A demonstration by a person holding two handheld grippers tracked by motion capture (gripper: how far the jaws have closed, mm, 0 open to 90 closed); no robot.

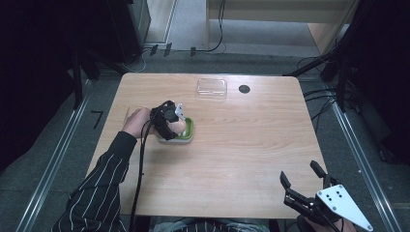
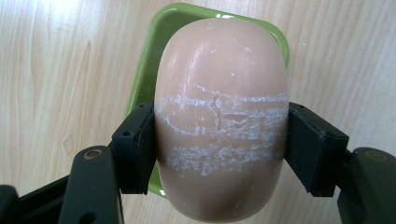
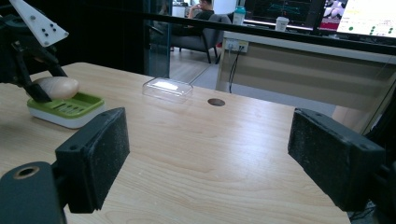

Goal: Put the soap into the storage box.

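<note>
Pink soap point(image 2: 220, 116) is clamped across its short axis by the left gripper point(image 2: 219, 149) fingers, its long axis toward 12 o'clock over the green dish point(image 2: 154, 60). Right gripper point(image 1: 304, 186) fingers gape empty at the desk point(image 1: 241, 140) edge, 5 o'clock.

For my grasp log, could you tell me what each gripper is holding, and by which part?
The left gripper clamps the pinkish soap bar across its two long sides, near the middle, above the green soap dish. The right gripper holds nothing.

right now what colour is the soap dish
Green on top with a white base; the right gripper view shows it best.
</note>
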